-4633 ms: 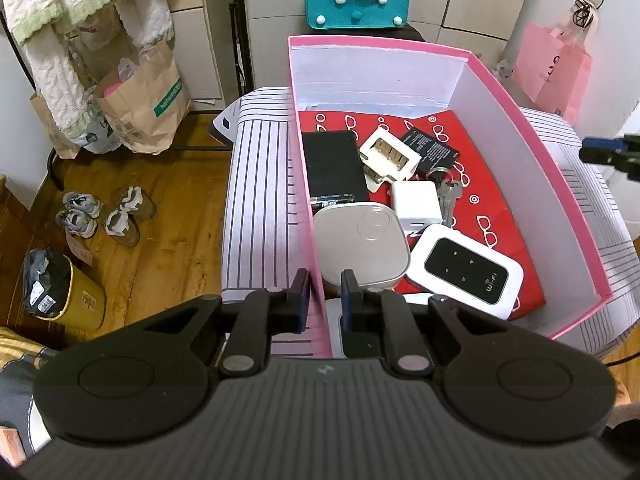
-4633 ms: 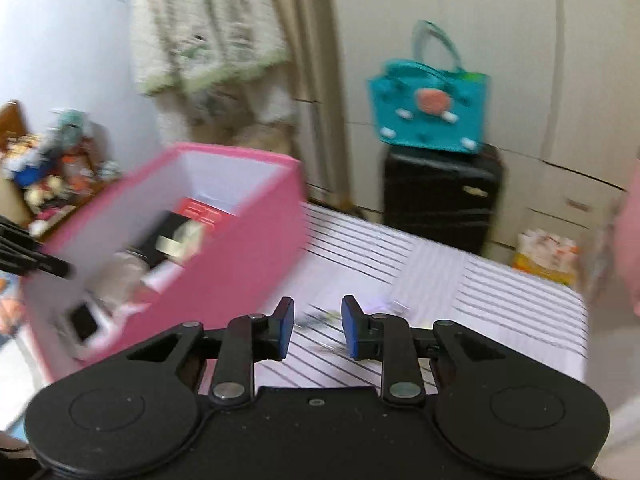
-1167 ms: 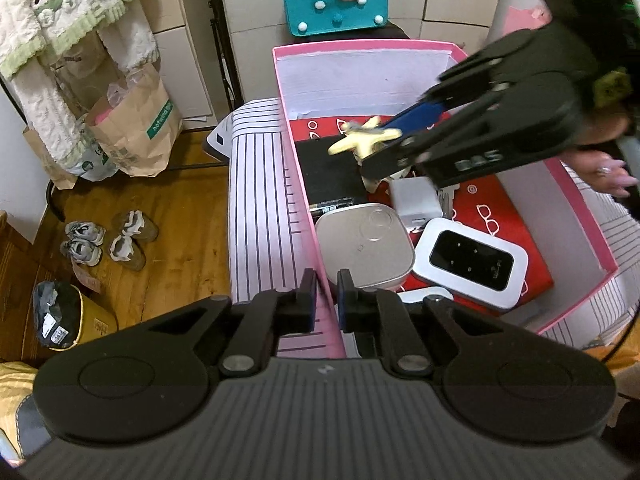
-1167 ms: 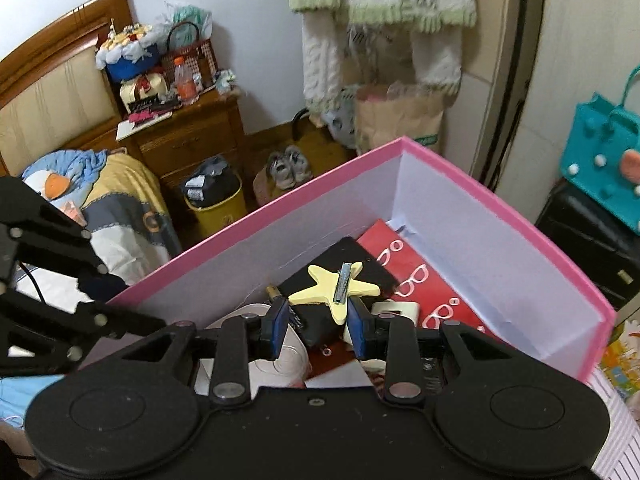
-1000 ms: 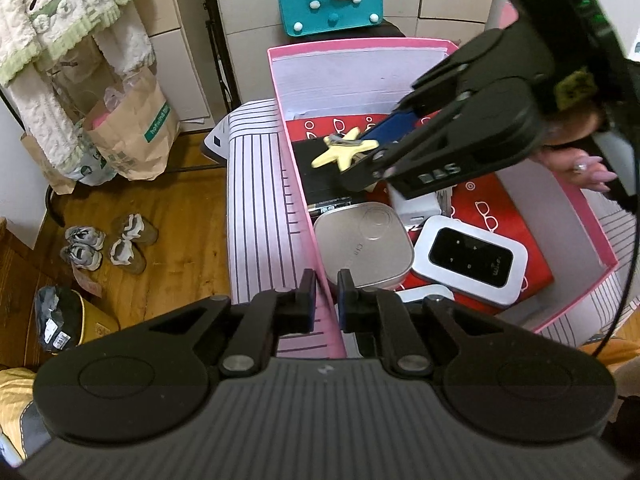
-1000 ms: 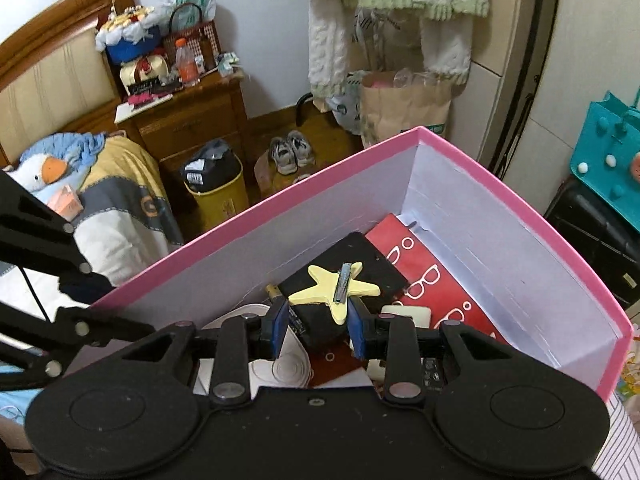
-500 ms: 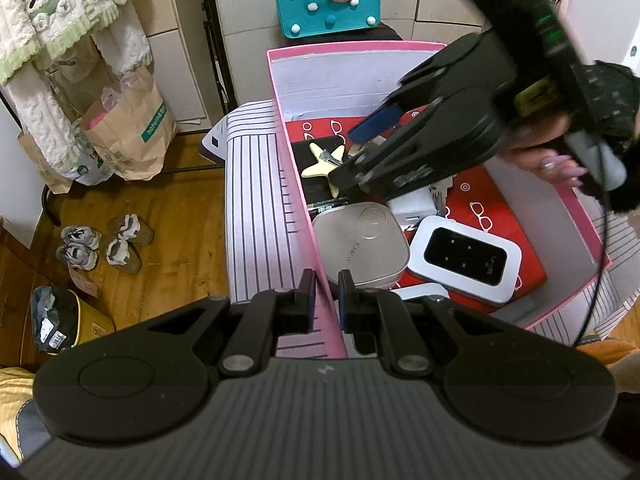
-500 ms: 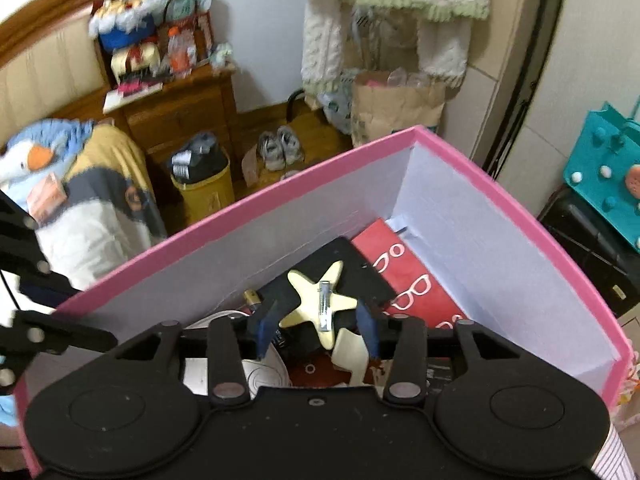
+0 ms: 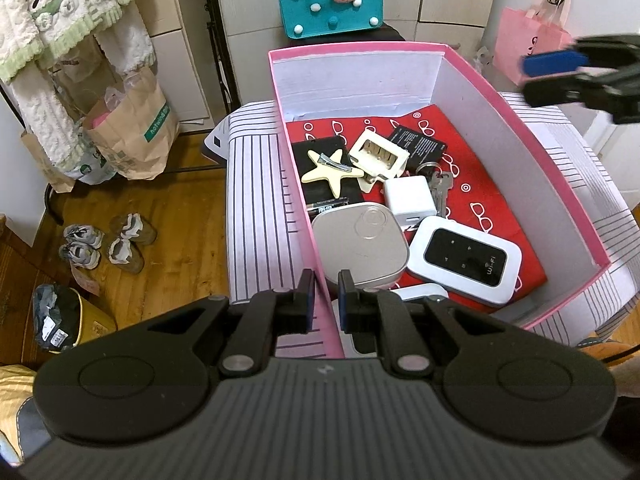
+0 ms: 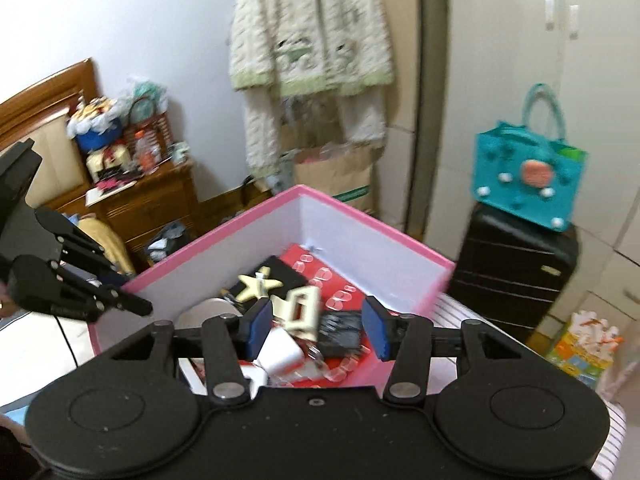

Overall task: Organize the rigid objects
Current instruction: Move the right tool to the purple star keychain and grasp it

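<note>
A pink box [image 9: 297, 196] lined with red patterned paper stands on a striped table [image 9: 260, 216]. In it lie a cream star hair clip [image 9: 331, 171] on a black slab, a cream plug housing [image 9: 380, 153], a white charger cube [image 9: 410, 201], keys, a silver square case [image 9: 360, 246] and a white wi-fi router [image 9: 466, 258]. My left gripper [image 9: 324, 304] is shut on the box's near left wall. My right gripper [image 10: 316, 326] is open and empty, above the box's right side; the star clip [image 10: 258, 283] lies beyond it. The right gripper also shows in the left wrist view [image 9: 576, 76].
A teal felt bag [image 9: 330, 4] sits on a black suitcase behind the table. A pink paper bag [image 9: 528, 50] is at the far right. Paper bags, shoes and a wooden floor lie to the left. A bed and nightstand [image 10: 132, 196] stand beyond the box.
My right gripper has let go of the star clip, which now lies on the black slab in the box. The gripper has opened wide and drawn back up to the right. The left gripper has not moved.
</note>
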Demonstrator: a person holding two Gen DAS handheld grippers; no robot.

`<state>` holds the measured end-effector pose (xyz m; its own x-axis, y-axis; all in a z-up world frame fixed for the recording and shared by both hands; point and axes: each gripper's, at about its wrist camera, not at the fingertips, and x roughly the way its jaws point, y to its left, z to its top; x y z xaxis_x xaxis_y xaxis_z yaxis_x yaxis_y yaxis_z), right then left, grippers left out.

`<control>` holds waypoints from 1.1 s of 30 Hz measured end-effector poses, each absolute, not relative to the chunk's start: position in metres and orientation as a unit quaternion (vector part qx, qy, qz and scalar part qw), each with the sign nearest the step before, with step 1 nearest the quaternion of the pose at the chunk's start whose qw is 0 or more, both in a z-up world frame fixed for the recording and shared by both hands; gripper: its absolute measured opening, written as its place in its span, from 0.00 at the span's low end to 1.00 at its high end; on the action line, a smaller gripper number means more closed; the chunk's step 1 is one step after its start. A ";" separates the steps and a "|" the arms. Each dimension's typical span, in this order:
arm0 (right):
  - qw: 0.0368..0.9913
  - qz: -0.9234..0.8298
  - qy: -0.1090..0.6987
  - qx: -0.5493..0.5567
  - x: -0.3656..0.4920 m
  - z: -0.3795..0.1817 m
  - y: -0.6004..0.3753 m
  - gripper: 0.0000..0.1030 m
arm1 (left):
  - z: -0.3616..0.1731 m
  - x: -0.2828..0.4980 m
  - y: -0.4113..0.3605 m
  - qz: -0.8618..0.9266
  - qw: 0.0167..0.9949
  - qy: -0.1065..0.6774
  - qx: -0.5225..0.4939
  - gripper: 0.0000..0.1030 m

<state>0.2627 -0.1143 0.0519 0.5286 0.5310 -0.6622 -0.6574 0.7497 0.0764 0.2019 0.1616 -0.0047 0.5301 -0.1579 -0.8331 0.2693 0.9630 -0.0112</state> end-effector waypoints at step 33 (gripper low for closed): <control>0.915 0.170 0.363 -0.045 0.290 -0.086 -0.220 0.60 | 0.000 0.202 0.156 -0.085 0.876 0.474 0.036 0.11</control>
<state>0.2898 -0.2204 -0.0856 0.6788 0.2784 -0.6795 -0.3440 0.9381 0.0408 0.2023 0.1563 -0.0002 0.5364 -0.1146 -0.8362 0.1823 0.9831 -0.0178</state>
